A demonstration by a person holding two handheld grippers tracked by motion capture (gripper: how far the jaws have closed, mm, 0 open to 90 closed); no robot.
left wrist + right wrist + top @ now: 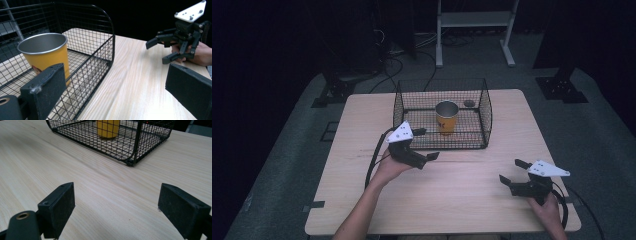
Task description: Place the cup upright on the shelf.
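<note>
The cup (pixel 446 116) is standing upright inside the wire basket (pixel 486 112), presumably so it is being kept contained. The left gripper (pixel 426 143) is being held at the basket's near wall, jaws spread, empty. The right gripper (pixel 513 170) is being held well apart over open bench (pixel 462 195), jaws spread.

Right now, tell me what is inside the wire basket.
The wire basket holds an upright yellow cup with a metal-coloured inside, standing near the middle, and a small dark round thing lying toward the far right corner. The cup's rim hides its bottom, so anything inside it cannot be seen.
</note>
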